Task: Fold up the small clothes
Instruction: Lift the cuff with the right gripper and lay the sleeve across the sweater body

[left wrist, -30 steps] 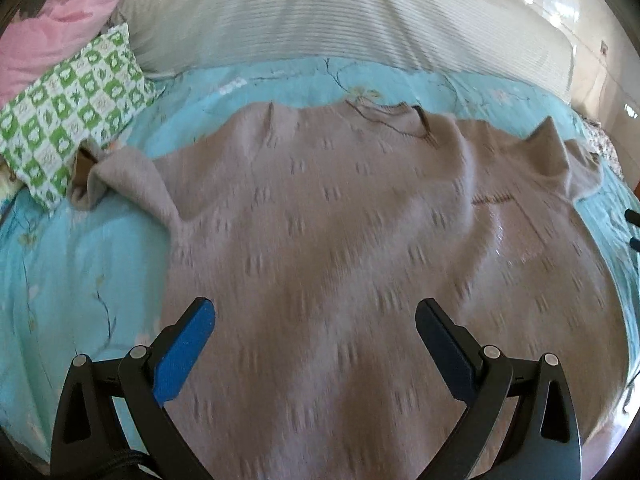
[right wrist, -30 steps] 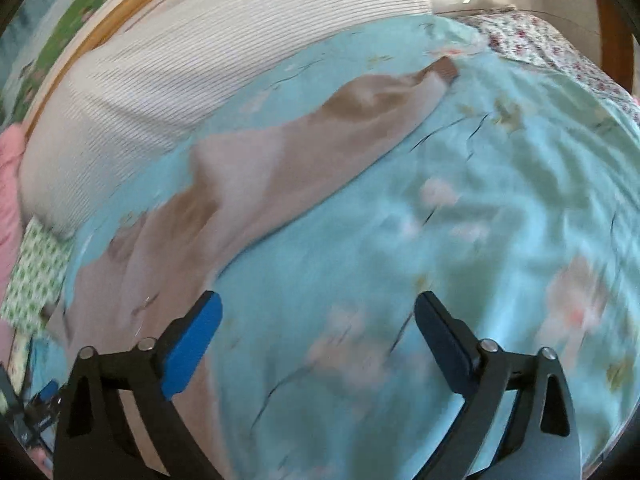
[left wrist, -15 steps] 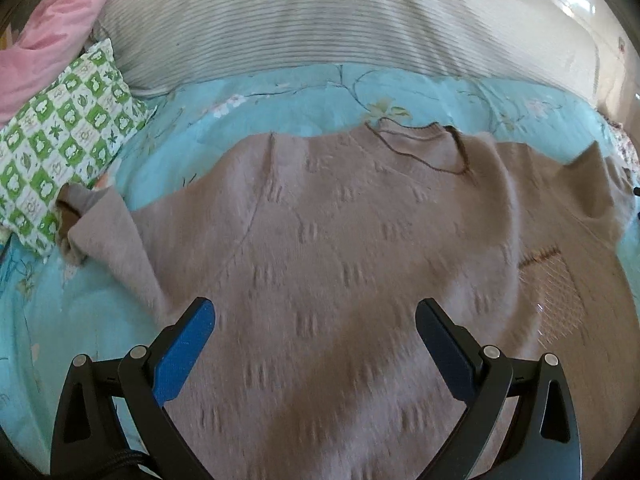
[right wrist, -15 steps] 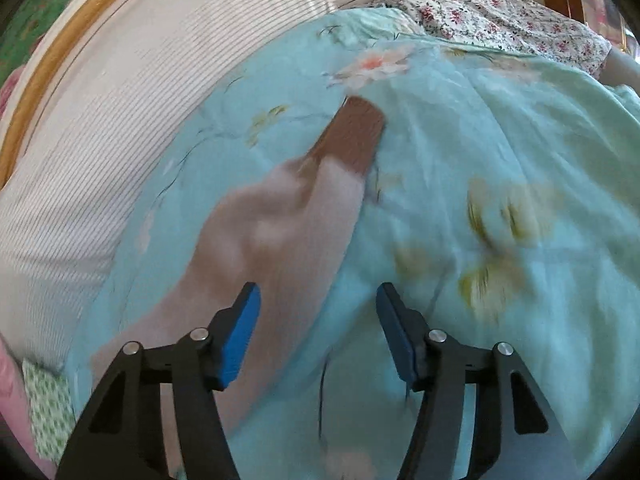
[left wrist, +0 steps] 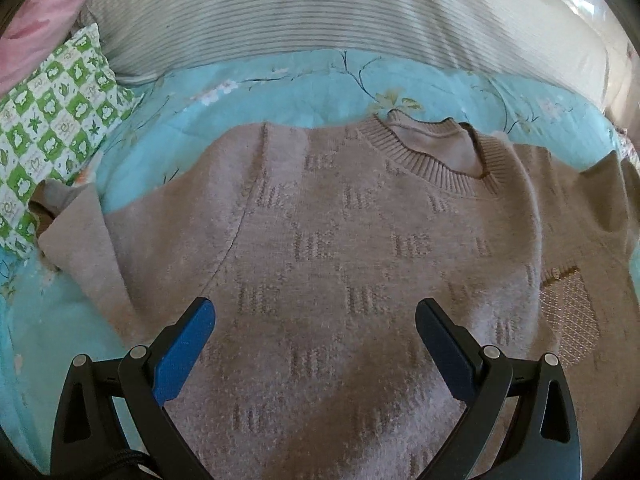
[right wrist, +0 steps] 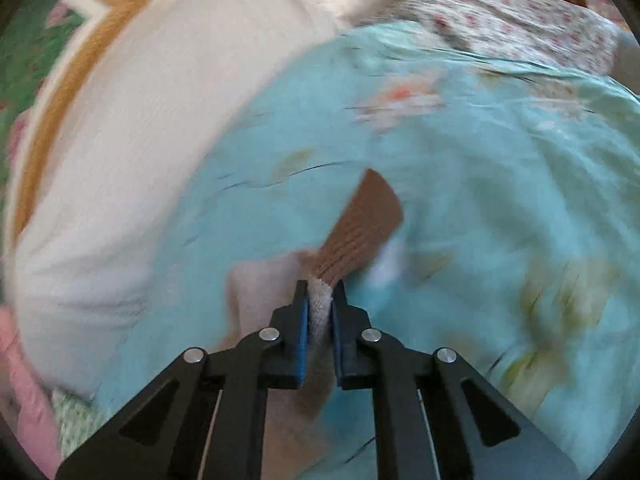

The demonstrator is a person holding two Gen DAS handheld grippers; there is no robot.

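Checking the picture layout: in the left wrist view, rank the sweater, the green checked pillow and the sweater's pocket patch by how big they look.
1. sweater
2. green checked pillow, partly cut off at the edge
3. pocket patch

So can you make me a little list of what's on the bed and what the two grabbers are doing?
Bed cover: turquoise floral sheet
Clothing: beige knit sweater, spread flat, neckline away from camera
Left gripper: open, above the sweater's body, holding nothing
Right gripper: shut on the sweater sleeve just behind its brown cuff
Nearby: green checked pillow, striped pillow
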